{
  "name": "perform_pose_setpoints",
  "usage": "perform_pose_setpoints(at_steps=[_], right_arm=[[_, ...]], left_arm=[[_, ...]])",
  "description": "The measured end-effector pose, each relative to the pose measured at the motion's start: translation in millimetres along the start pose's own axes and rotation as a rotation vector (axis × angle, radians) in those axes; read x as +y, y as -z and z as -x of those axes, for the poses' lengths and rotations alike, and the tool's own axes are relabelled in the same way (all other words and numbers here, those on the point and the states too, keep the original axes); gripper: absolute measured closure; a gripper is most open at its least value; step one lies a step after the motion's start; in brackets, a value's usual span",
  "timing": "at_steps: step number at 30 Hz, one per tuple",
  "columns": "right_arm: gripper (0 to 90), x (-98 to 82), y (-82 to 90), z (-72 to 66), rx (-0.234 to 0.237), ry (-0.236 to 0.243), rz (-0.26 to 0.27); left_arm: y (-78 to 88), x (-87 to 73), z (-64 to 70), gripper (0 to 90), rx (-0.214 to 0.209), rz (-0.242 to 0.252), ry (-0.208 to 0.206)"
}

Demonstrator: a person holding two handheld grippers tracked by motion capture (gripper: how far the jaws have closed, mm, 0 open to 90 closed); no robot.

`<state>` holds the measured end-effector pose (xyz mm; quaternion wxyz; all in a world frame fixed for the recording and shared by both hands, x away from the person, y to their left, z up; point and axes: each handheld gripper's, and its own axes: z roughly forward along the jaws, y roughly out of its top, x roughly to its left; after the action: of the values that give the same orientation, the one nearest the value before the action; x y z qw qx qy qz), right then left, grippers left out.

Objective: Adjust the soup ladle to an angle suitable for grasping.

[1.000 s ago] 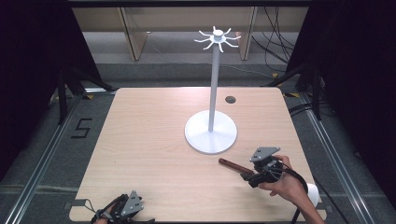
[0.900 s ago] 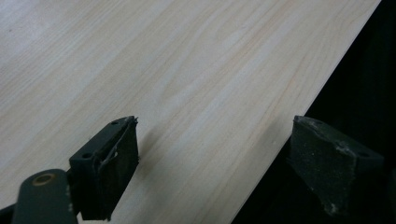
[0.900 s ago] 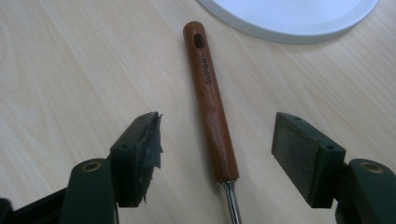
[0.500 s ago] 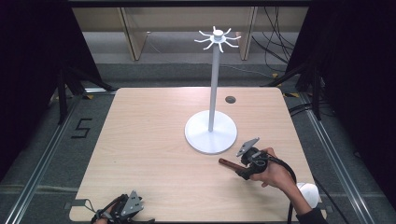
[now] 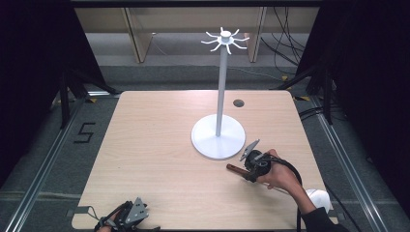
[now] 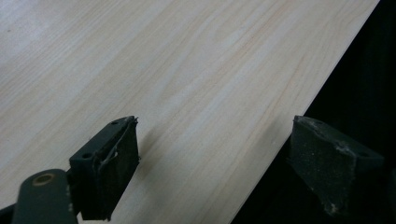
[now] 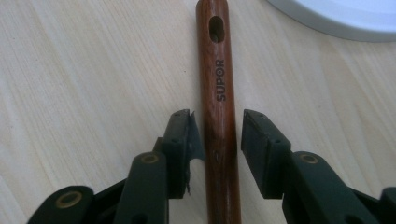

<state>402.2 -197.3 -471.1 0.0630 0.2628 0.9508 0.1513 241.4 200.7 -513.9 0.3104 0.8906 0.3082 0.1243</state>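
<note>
A dark brown wooden handle [image 7: 217,93], stamped SUPOR and with a hanging slot near its end, lies flat on the light wood table [image 5: 154,145]. My right gripper [image 7: 217,126] straddles it and its jaws have just been closing. The left pad is at the wood and a thin gap remains at the right pad. From above, the handle's end [image 5: 234,168] pokes out to the left of the right gripper [image 5: 249,173], which a hand holds low over the table. My left gripper [image 5: 126,215] rests at the table's near edge, and its jaws [image 6: 215,140] are wide apart with nothing between them.
A white stand with a round base [image 5: 217,140], a tall pole and hooks on top [image 5: 225,39] stands just beyond the handle; its rim [image 7: 336,18] is close. A small dark hole [image 5: 238,103] marks the far table. A white object [image 5: 319,198] sits off the near right corner.
The right gripper has slid left along the table onto the wooden handle, and its jaws have narrowed from wide to nearly touching the handle. The left gripper has stayed put.
</note>
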Motion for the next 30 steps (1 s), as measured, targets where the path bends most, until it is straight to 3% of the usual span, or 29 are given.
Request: perform_pose_setpoints(at_steps=[3, 4, 5, 15, 16, 18, 22, 26, 29, 30], right_arm=[[64.9, 0.5, -2.0, 0.9, 0.002, -0.001, -0.008], [66.2, 0.5, -3.5, 2.9, 0.0, 0.021, -0.009], [66.8, 0.5, -3.8, 1.8, 0.003, -0.003, -0.022], [72.4, 1.9, -6.6, 5.0, 0.019, 0.005, -0.054], [72.6, 3.1, -7.1, 6.1, 0.014, 0.027, -0.057], [72.9, 5.4, -6.4, 5.3, 0.028, 0.021, -0.091], [73.7, 9.1, -6.7, 5.7, 0.016, 0.062, -0.111], [73.8, 9.5, -6.6, 4.4, 0.008, 0.071, -0.109], [73.9, 8.5, -3.6, 5.6, 0.01, 0.065, -0.101], [73.9, 6.5, 3.0, 5.7, 0.011, 0.024, -0.081]], left_arm=[[0.0, 0.0, 0.0, 15.3, -0.004, 0.002, 0.0], [0.0, 0.0, 0.1, 15.3, -0.002, 0.002, 0.0], [-0.1, 0.0, 0.0, 15.3, -0.002, 0.002, 0.001], [-0.3, 0.1, 0.2, 15.3, -0.001, 0.001, 0.0], [-0.1, 0.2, 0.2, 15.3, 0.0, 0.002, 0.001], [0.0, 0.1, 0.2, 15.3, -0.002, 0.001, -0.001], [0.0, 0.1, 0.4, 15.3, -0.002, 0.001, -0.001], [0.0, 0.1, 0.2, 15.4, -0.001, 0.0, -0.002], [-0.1, 0.0, 0.2, 15.4, -0.002, 0.001, -0.001], [-0.1, 0.0, 0.0, 15.4, -0.001, 0.0, -0.001]])
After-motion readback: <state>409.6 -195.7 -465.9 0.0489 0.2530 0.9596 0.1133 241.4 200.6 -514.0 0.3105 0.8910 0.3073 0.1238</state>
